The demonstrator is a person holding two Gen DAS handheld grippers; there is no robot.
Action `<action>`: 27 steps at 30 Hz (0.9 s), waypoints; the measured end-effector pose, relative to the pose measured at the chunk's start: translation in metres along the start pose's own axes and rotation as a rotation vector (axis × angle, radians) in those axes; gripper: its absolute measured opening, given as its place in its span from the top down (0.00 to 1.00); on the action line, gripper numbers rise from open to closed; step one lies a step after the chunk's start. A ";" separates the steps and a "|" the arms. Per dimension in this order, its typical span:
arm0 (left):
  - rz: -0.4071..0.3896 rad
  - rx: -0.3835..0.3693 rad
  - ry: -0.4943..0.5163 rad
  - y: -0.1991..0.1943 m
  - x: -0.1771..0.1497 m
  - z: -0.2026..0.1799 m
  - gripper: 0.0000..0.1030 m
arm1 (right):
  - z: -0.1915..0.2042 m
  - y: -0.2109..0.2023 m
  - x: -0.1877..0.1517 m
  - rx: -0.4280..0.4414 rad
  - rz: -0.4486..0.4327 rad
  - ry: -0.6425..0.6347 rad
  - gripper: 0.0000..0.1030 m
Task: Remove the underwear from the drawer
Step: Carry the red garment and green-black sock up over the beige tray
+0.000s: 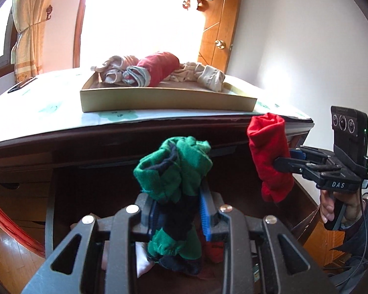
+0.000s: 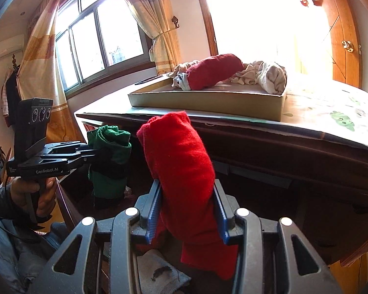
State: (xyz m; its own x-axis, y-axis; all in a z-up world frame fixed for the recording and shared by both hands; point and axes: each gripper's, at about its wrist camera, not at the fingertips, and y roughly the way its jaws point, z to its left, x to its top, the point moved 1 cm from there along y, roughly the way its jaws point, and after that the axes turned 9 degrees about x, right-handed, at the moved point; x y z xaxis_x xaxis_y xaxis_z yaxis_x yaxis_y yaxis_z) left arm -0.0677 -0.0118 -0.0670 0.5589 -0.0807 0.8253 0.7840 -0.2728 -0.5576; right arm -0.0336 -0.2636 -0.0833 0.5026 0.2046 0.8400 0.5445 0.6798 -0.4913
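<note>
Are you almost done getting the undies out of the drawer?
Partway, it seems. Several rolled pieces already sit in the shallow box on the tabletop, including a dark red roll. Right now the left gripper is shut on a green and navy roll, and the right gripper on a bright red roll, both held below the table edge. More fabric shows underneath, so some is probably left.

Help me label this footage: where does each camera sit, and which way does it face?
Left wrist: on the left gripper, facing the table; green roll between its fingers; right hand visible.
Right wrist: on the right gripper, facing the table; red roll held; left hand visible.
Shared: tray of clothes.
</note>
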 end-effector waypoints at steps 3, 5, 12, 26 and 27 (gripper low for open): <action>-0.020 0.005 0.006 -0.004 0.001 -0.002 0.74 | 0.001 -0.002 -0.001 0.003 -0.013 -0.005 0.60; -0.030 0.009 0.008 -0.006 0.002 -0.003 0.74 | 0.002 -0.003 -0.001 0.004 -0.019 -0.007 0.60; -0.071 0.029 0.009 -0.013 0.003 -0.003 0.74 | 0.003 -0.008 -0.002 0.005 -0.050 -0.018 0.60; -0.131 0.072 0.030 -0.025 0.004 -0.006 0.75 | 0.007 -0.016 -0.003 0.004 -0.106 -0.044 0.60; -0.135 0.075 0.031 -0.025 0.004 -0.006 0.75 | 0.007 -0.017 -0.003 0.005 -0.110 -0.046 0.60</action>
State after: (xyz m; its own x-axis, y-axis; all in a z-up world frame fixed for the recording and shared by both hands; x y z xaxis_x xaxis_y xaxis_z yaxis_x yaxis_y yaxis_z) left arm -0.0871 -0.0112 -0.0490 0.4398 -0.0781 0.8947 0.8698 -0.2112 -0.4459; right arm -0.0487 -0.2708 -0.0756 0.4083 0.1603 0.8987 0.5916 0.7033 -0.3942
